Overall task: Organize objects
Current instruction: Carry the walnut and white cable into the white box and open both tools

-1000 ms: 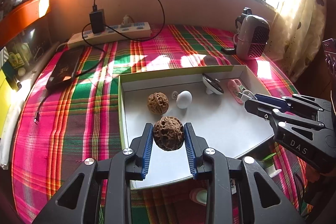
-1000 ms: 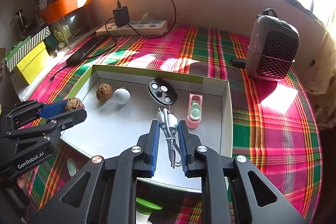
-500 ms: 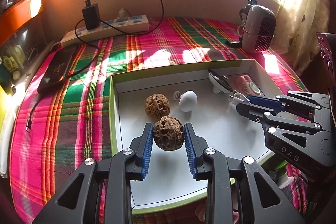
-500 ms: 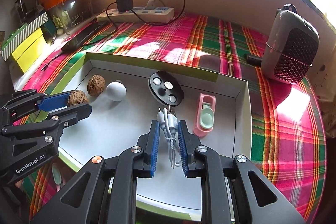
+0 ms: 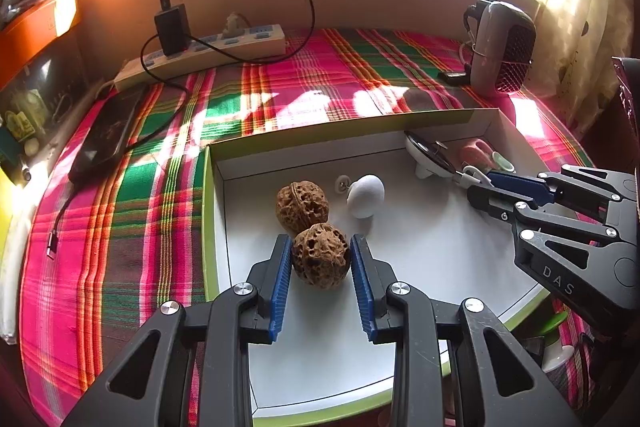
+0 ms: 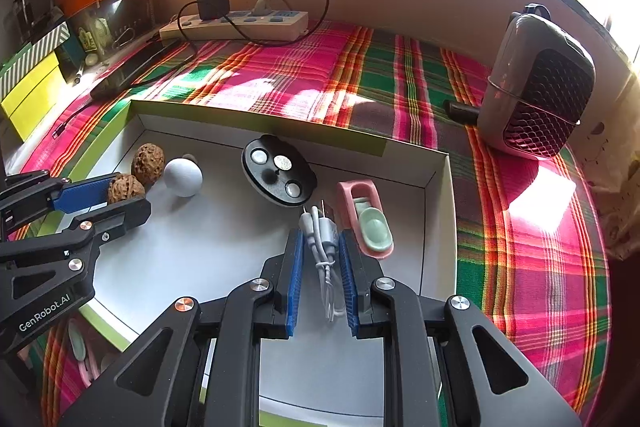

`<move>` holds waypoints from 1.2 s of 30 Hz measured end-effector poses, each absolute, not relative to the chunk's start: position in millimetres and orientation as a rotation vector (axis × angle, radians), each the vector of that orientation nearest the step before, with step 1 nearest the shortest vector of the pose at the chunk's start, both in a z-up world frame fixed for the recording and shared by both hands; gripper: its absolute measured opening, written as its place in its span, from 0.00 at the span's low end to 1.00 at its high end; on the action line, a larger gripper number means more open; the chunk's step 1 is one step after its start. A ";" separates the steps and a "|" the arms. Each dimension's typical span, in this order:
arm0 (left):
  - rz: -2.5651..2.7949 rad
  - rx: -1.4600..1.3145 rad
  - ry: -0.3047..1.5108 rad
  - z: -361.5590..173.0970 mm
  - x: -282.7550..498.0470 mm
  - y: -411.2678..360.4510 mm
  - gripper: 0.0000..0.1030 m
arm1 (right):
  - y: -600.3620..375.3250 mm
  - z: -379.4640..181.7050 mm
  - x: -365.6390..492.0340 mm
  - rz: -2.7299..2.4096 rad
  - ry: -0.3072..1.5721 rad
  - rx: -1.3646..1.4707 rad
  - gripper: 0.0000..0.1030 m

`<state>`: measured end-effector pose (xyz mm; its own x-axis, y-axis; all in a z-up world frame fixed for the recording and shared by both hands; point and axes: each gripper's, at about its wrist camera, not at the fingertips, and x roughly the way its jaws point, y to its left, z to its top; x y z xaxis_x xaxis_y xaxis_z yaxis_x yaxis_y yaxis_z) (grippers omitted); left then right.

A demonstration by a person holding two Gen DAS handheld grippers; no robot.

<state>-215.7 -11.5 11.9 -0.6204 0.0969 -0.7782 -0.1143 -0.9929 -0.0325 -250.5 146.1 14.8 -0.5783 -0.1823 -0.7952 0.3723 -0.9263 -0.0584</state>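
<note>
A shallow white box with a green rim (image 5: 208,211) (image 6: 440,211) lies on the plaid cloth. My left gripper (image 5: 320,247) (image 6: 124,197) is shut on a brown walnut (image 5: 320,255) (image 6: 125,187), held low over the box floor at its left side. A second walnut (image 5: 302,207) (image 6: 148,163) and a white ball (image 5: 366,195) (image 6: 183,177) rest just beyond it. My right gripper (image 6: 320,239) (image 5: 476,187) is shut on a bundled white charging cable (image 6: 322,231), over the box near a pink and green dish (image 6: 366,219) and a black round disc (image 6: 278,177).
A power strip (image 5: 204,51) with a black adapter and looped cord lies at the back wall. A dark phone (image 5: 108,135) rests at left, a grey heater (image 6: 536,87) at right. Small green and pink items lie outside the box's near edge (image 5: 556,323).
Both grippers have moved forward and down over the box, each keeping its hold. The held walnut now hangs close to the walnut on the box floor.
</note>
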 end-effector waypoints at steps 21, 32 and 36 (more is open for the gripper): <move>2.741 -1.289 0.057 11.3 -213.9 -10.3 0.27 | 150.3 12.9 -252.5 -2.564 0.317 1.218 0.19; 2.736 -1.283 0.038 11.9 -210.9 -10.1 0.29 | 149.3 12.3 -248.4 -2.560 0.311 1.204 0.33; 2.739 -1.275 0.027 13.9 -207.3 -10.6 0.29 | 148.6 14.6 -244.9 -2.562 0.305 1.191 0.33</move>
<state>-207.3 -10.6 13.9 -0.6377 0.1013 -0.7636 -0.1164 -0.9926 -0.0345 -244.9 148.6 14.6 -0.6122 -0.1784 -0.7703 0.3541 -0.9329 -0.0654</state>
